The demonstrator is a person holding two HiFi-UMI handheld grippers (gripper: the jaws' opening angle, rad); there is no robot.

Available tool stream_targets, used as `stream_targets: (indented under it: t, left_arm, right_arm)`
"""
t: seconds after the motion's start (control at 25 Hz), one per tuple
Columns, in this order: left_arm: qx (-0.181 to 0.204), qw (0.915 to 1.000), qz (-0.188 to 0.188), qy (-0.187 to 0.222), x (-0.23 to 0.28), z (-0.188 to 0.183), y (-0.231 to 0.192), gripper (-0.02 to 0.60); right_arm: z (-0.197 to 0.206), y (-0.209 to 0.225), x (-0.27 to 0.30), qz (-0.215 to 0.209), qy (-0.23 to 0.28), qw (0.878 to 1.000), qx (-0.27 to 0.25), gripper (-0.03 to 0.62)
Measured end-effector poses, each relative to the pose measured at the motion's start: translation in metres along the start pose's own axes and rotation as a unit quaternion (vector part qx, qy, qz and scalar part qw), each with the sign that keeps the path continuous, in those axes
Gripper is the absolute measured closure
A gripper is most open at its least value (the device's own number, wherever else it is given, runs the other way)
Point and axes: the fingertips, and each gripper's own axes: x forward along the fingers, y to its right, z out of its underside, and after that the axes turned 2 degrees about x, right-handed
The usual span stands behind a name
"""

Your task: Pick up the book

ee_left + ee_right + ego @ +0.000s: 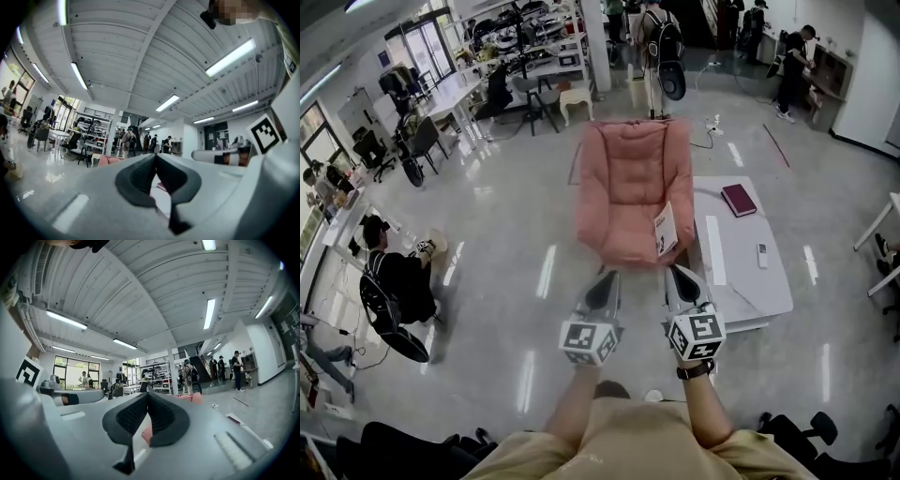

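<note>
Maroon rectangular book (738, 199) lies flat on the white bench (741, 258). Left tool (606, 278) and right tool (677, 275): jaws together, nothing clamped, both near the pink cushioned armchair (628, 187).

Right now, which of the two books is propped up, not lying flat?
The white book on the pink padded armchair; the dark red book lies flat on the white low table.
</note>
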Motion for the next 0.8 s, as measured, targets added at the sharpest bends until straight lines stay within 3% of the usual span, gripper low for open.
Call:
stream_targets:
  t: [0.2, 0.4, 0.6, 0.8]
  left_arm:
    - [-0.012, 0.9994, 0.009, -0.029, 0.048, 0.031, 0.012, 0.577]
    - [-0.024, 0.9983, 0.026, -0.047, 0.11, 0.059, -0.005, 0.577]
    - [-0.027, 0.9972, 0.048, -0.051, 0.198, 0.069, -0.045, 0.577]
    - [-0.042, 0.9961, 0.062, -0.048, 0.285, 0.057, -0.113, 0.577]
  right_arm:
    - [0.016, 0.052, 0.015, 0.009, -0.013, 1.0, 0.018, 0.589]
    - [0.035, 0.089, 0.055, 0.016, -0.024, 0.999, 0.016, 0.589]
    - [0.041, 0.137, 0.127, 0.037, -0.021, 0.999, 0.022, 0.589]
    - [0.021, 0.162, 0.219, 0.054, -0.018, 0.998, 0.006, 0.589]
